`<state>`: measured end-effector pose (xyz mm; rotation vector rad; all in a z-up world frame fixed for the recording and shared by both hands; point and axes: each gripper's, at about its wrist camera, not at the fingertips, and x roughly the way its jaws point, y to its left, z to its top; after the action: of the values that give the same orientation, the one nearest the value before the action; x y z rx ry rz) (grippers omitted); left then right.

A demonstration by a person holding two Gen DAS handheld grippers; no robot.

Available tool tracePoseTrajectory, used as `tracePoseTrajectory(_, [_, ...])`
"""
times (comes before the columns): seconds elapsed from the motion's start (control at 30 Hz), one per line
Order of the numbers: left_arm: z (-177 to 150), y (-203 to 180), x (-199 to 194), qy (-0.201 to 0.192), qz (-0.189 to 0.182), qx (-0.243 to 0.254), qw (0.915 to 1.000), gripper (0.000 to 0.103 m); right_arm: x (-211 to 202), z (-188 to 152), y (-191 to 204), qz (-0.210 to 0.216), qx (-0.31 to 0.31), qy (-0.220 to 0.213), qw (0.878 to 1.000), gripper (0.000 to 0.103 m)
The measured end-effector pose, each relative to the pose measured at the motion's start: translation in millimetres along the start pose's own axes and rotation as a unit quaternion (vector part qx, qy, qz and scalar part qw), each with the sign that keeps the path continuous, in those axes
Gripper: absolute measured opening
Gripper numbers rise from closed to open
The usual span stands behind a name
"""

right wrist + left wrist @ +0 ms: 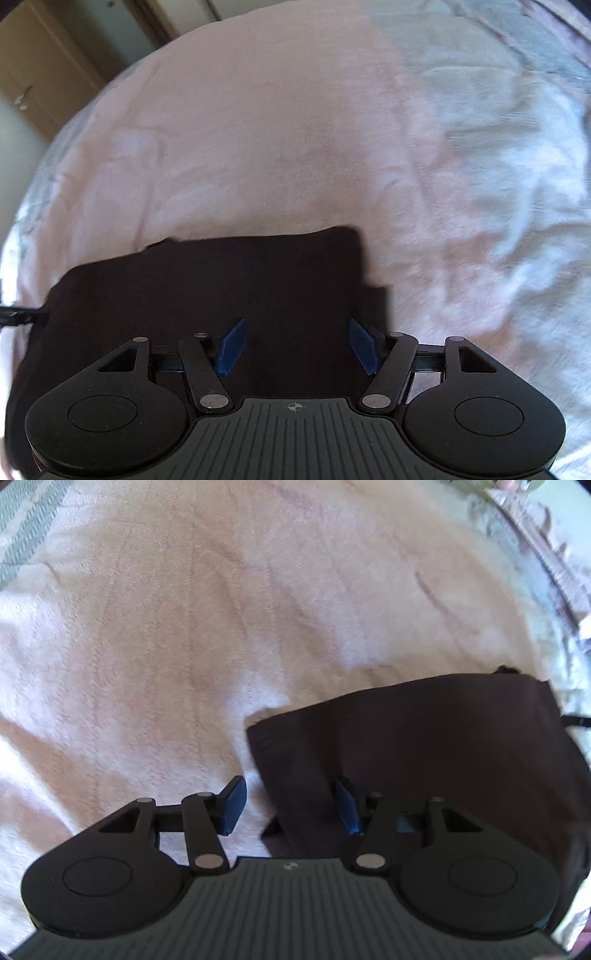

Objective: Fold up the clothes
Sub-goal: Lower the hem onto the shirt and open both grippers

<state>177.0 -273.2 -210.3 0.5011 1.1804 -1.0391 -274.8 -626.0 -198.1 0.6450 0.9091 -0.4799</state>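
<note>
On pink bedspread, folded dark garment.

Dark, perhaps maroon garment; pale pink blanket.

Ahead of left gripper: bare pink blanket, nothing standing on it.
Right of left gripper: folded dark garment lying flat, its edge between the parted fingers.
Ahead of right gripper: garment, then open blanket.
Far left of right gripper: wooden cabinet, well apart.
</note>
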Motion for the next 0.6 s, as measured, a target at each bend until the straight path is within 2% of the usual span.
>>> tracePoseTrajectory(0.03, [2,-1,-5,-0.002,0.006,0.004,1.0,0.043,-5,-1,1,0.001,0.002,-0.001,1.0,0.065])
tracePoseTrajectory(0.2, [-8,-18,-49,-0.022,0.009,0.023,0.9995,0.042,-28,-8,6,0.009,0.014,-0.008,1.0,0.065])
tracePoseTrajectory(0.33, [-44,-56,-89,-0.021,-0.013,0.078,0.9966,0.044,-46,-14,9,0.015,0.026,-0.014,0.999,0.065])
tracePoseTrajectory(0.4, [-73,-84,-104,-0.012,-0.017,0.127,0.9917,0.045,-54,-38,6,0.022,0.07,-0.016,0.997,0.065])
tracePoseTrajectory(0.47, [-107,-116,-118,-0.007,-0.011,0.193,0.9811,0.05,-62,-62,2,0.03,0.114,-0.018,0.993,0.065])
tracePoseTrajectory(0.5, [-126,-133,-122,-0.007,-0.003,0.238,0.9713,0.054,-66,-74,0,0.034,0.136,-0.019,0.99,0.065])
tracePoseTrajectory(0.53, [-146,-150,-123,-0.008,0.006,0.289,0.9573,0.062,-70,-86,-2,0.037,0.158,-0.019,0.987,0.065])
tracePoseTrajectory(0.6, [-185,-179,-122,-0.007,0.021,0.387,0.9219,0.065,-77,-110,-6,0.045,0.202,-0.021,0.978,0.065])
